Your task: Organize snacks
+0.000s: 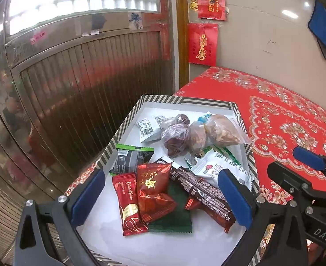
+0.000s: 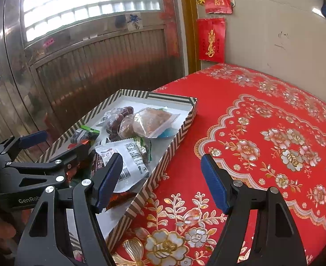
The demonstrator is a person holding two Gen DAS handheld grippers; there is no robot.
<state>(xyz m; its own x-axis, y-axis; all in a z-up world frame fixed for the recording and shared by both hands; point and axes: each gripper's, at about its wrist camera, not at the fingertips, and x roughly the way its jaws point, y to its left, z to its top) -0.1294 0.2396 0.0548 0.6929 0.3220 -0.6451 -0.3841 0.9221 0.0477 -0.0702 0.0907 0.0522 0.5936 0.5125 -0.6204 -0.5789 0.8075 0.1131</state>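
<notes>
1. Your left tool (image 1: 163, 197) stands wide open over the near end of the box (image 1: 109, 148), its pads on either side of the snacks (image 1: 154, 190), gripping nothing.
2. Your right tool (image 2: 163, 181) is open and empty, its left pad over the box's near right edge, its right pad over the red cloth (image 2: 262, 115).
3. The box sits at the worktop's left edge, beside the metal door (image 1: 74, 77).
4. Red packets lie nearest you; clear bags (image 1: 198, 133) lie at the far end.

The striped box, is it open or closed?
Open. The striped box has no lid on it, and the snack packets inside show plainly from above.
</notes>
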